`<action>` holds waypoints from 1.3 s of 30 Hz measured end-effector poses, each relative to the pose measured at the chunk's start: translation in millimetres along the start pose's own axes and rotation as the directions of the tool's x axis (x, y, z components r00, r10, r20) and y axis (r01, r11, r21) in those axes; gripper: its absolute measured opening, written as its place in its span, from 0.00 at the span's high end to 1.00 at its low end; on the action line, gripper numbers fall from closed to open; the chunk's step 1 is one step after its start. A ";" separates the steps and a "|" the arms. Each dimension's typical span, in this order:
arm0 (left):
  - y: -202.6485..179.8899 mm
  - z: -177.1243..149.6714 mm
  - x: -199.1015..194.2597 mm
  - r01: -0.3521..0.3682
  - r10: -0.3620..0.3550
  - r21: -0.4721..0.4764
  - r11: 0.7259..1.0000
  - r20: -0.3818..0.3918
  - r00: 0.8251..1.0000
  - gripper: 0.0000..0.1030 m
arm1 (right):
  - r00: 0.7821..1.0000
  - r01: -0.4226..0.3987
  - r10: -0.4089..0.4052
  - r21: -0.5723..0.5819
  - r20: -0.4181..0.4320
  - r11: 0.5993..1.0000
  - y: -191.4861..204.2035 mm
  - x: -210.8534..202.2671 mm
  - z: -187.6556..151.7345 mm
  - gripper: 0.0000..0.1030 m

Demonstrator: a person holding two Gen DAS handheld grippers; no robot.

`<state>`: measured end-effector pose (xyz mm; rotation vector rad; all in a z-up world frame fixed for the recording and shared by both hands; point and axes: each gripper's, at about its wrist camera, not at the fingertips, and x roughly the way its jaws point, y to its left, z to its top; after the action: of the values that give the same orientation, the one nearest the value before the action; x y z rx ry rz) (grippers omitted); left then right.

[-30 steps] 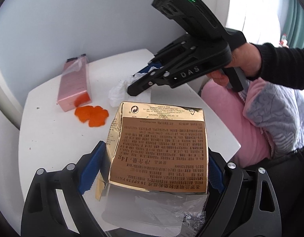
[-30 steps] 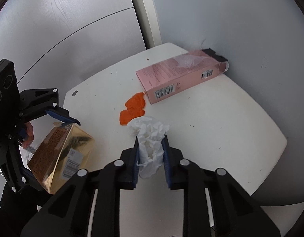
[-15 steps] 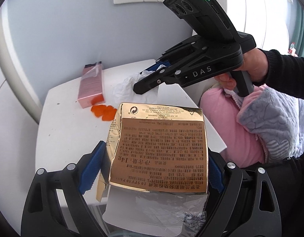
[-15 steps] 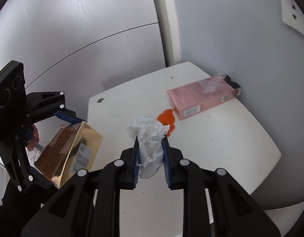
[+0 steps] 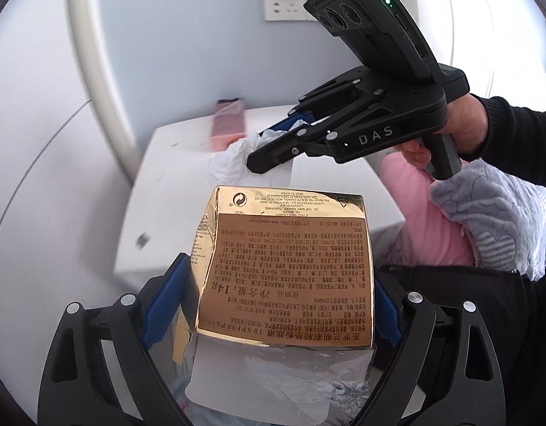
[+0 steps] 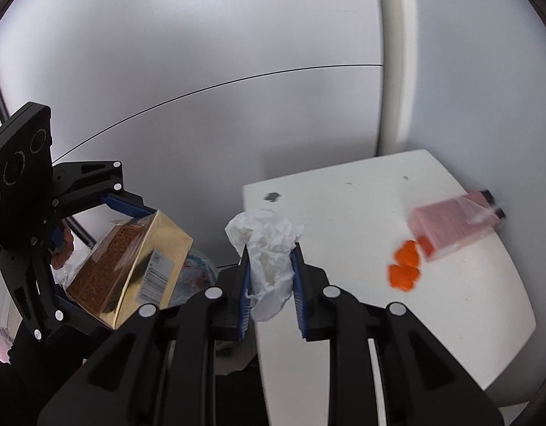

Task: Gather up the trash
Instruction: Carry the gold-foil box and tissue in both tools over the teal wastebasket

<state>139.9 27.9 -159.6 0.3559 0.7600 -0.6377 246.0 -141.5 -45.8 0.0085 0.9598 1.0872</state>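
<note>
With the left hand-held gripper point(image 5: 273, 305) clamping the gold box point(image 5: 287, 269) above the bin point(image 6: 198, 273) and the right hand-held gripper point(image 6: 271, 277) pinching the crumpled tissue point(image 6: 265, 248) beside the desk point(image 6: 379, 213) edge, each should hang squarely over the bin before letting go.

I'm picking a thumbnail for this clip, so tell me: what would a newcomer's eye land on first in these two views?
The shiny gold cardboard box with a brown printed label, clamped in the left gripper, fills the foreground of its own camera. Next comes the crumpled white tissue pinched in the right gripper, just off the white table's edge. Bright orange peel pieces beside a pink carton pop at the table's far side.
</note>
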 end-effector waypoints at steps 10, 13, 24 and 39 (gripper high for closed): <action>15.5 -54.5 -48.6 -0.097 0.096 -0.101 0.990 -0.015 0.995 0.15 | 0.994 -0.104 0.102 -0.099 -0.033 0.990 69.1 33.3 18.3 0.79; 20.5 -70.9 -59.0 -0.120 0.118 -0.135 0.984 -0.020 0.993 0.15 | 0.991 -0.131 0.126 -0.114 -0.047 0.985 84.3 42.8 20.9 0.79; 32.8 -123.7 -77.4 -0.176 0.170 -0.244 0.954 -0.045 0.984 0.15 | 0.973 -0.207 0.186 -0.165 -0.135 0.964 132.8 83.4 15.8 0.79; 50.0 -203.8 -59.5 -0.225 0.178 -0.369 0.902 -0.157 0.971 0.15 | 0.919 -0.317 0.248 -0.202 -0.305 0.926 167.6 170.8 -14.3 0.79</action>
<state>32.9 194.5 -250.9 0.1080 0.9301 -0.2614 132.9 64.8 -92.0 -0.2198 1.0860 1.5041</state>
